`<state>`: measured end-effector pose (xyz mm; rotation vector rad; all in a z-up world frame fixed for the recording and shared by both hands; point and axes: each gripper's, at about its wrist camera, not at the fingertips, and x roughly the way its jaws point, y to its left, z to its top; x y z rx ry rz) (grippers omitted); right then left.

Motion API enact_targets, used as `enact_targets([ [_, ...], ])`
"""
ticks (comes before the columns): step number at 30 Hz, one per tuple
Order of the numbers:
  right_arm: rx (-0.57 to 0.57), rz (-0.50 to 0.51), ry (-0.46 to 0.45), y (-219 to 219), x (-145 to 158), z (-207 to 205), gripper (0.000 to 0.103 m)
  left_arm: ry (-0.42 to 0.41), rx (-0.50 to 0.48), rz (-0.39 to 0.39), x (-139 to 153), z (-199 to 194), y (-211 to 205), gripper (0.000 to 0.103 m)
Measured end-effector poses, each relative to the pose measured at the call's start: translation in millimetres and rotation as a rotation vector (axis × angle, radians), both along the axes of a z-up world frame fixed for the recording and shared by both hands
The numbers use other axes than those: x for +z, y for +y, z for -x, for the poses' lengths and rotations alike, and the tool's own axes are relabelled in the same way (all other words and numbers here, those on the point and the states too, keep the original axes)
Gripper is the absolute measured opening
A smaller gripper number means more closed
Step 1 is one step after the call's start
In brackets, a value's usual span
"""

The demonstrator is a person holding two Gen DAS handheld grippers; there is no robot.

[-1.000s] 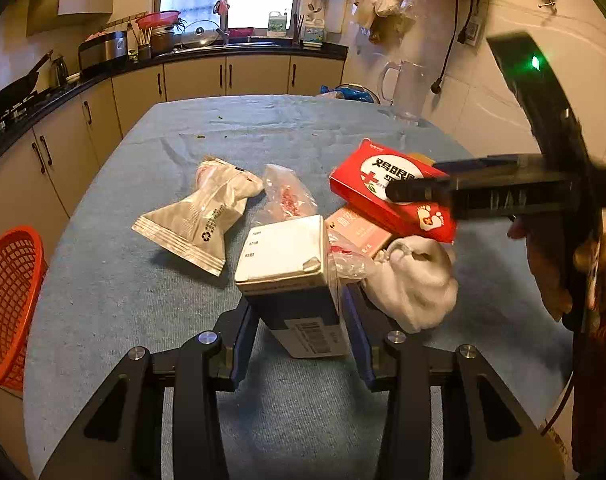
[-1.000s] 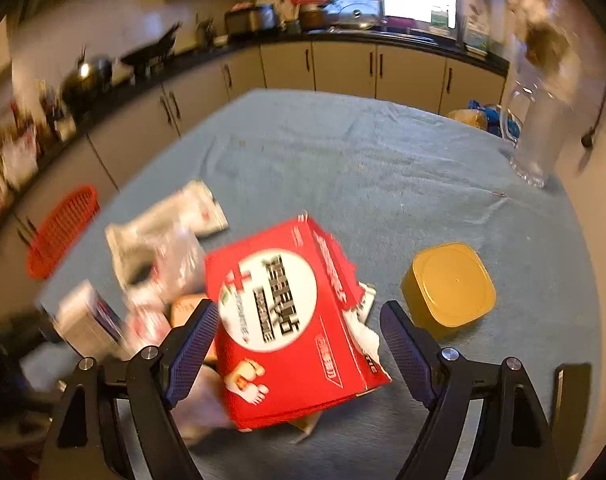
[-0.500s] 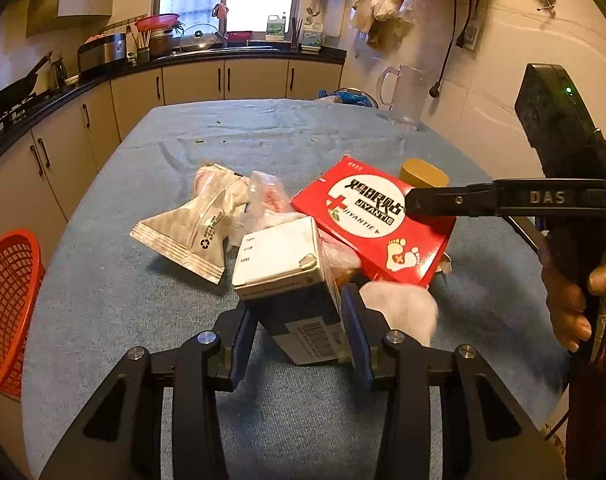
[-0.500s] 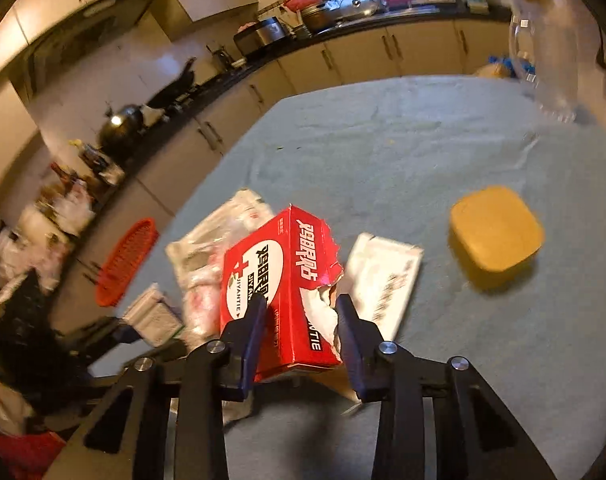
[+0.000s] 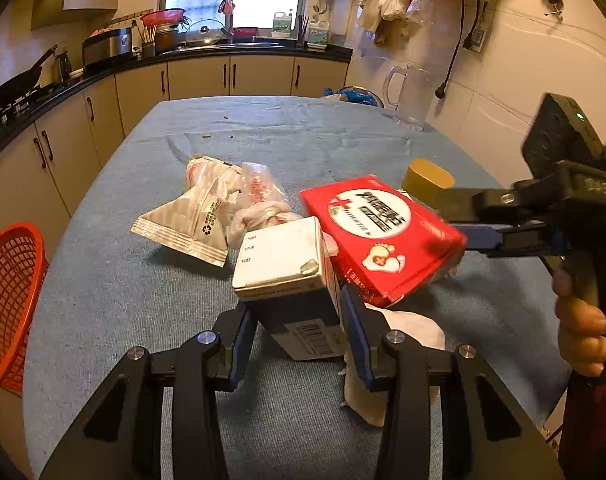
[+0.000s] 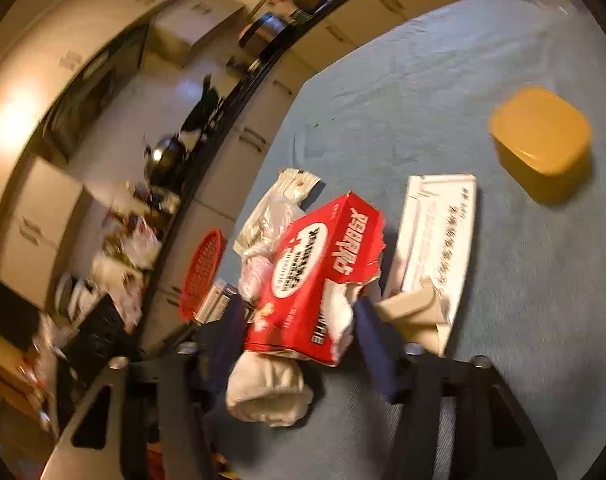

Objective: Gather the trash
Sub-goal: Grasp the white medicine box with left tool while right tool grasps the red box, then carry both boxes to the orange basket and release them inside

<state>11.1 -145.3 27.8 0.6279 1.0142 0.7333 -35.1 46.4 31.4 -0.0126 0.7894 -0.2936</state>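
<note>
Fingers (image 5: 239, 332) of the left gripper (image 5: 299, 332) are clamped on a white and blue carton (image 5: 291, 276), one pad on each side, the carton standing tilted on the blue-covered bench (image 5: 143, 288). Over on the right gripper (image 6: 299, 332) the fingers have just been opening, and the red box (image 6: 315, 276) sits between them with its torn end toward the camera; the view is blurred (motion smear), and the pads appear to stand a little off its sides, so it looks loose rather than gripped. From the left wrist view the red box (image 5: 383, 236) is tilted, leaning beside the carton, with the right gripper (image 5: 459, 220) reaching in from the right, held by a hand (image 5: 583, 320).

A white crumpled cloth (image 6: 267, 392) lies under the near end of the red box. Behind the carton rest a silver foil pouch (image 5: 191, 220) and a crinkled clear plastic bag (image 5: 259, 204), touching each other. A flat white packet (image 6: 439, 240) lies just beside the red box, and a yellow lidded tub (image 6: 543, 140) sits apart, farther out on the bench. An orange mesh basket (image 5: 11, 304) stands off the left edge of the bench.
</note>
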Motion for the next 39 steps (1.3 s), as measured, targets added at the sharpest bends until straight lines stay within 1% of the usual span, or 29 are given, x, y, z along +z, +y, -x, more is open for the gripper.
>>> enact_targets([
  [2, -0.036, -0.017, 0.009, -6.7, 0.5, 6.8, 0.071, 0.004, -0.003, 0.003, -0.5, -0.5, -0.4, 0.041],
  [4, -0.078, -0.045, 0.040, -14.3, -1.8, 16.0, 0.071, 0.002, -0.006, 0.000, -1.1, 0.0, -0.8, 0.041],
  [8, -0.118, -0.046, 0.069, -22.7, -4.4, 26.7, 0.072, 0.000, -0.010, -0.003, -1.8, 0.3, -0.6, 0.041],
  [11, -0.119, -0.067, 0.112, -20.8, -15.2, 26.5, 0.072, 0.000, -0.009, -0.002, -2.2, 0.7, -0.7, 0.041],
  [14, -0.121, -0.083, 0.128, -17.0, -24.0, 21.6, 0.072, 0.000, -0.010, 0.000, -2.0, 2.1, -0.3, 0.039],
  [15, -0.124, -0.085, 0.140, -14.1, -27.6, 19.8, 0.068, 0.001, -0.012, 0.001, -1.9, 2.3, -0.3, 0.039],
  [16, -0.123, -0.090, 0.145, -12.1, -29.8, 18.4, 0.056, -0.001, -0.012, 0.000, -2.0, 2.9, 0.2, 0.039],
  [17, -0.112, -0.098, 0.147, -8.4, -32.1, 17.1, 0.050, -0.003, -0.012, -0.001, -2.2, 3.3, 0.5, 0.039],
  [18, -0.101, -0.101, 0.149, -4.7, -33.7, 16.6, 0.037, -0.005, -0.014, 0.001, -2.3, 3.7, 0.8, 0.039],
  [20, -0.098, -0.093, 0.141, 0.3, -33.0, 16.8, 0.034, -0.014, -0.011, 0.002, -1.8, 5.6, 2.0, 0.038],
  [22, -0.100, -0.074, 0.103, 2.3, -26.6, 20.1, 0.031, -0.022, -0.009, -0.001, -1.2, 7.5, 3.4, 0.036],
  [25, -0.112, -0.033, 0.016, 4.0, -8.8, 28.1, 0.028, -0.036, -0.005, 0.013, 4.0, 11.5, 7.0, 0.036],
  [29, -0.137, 0.054, -0.106, 10.1, 14.0, 38.8, 0.026, -0.078, 0.013, -0.004, 13.9, 18.0, 11.1, 0.036],
  [32, -0.151, 0.128, -0.176, 17.4, 25.8, 45.8, 0.026, -0.094, 0.024, -0.003, 19.7, 20.6, 15.3, 0.036],
  [36, -0.162, 0.209, -0.246, 25.0, 37.7, 54.2, 0.026, -0.099, 0.039, -0.006, 22.7, 21.6, 19.0, 0.036],
  [38, -0.174, 0.265, -0.283, 28.5, 42.5, 58.3, 0.026, -0.106, 0.046, -0.008, 23.6, 22.5, 20.6, 0.036],
  [39, -0.173, 0.271, -0.289, 27.4, 42.8, 58.7, 0.026, -0.107, 0.047, -0.009, 24.3, 22.7, 21.9, 0.036],
])
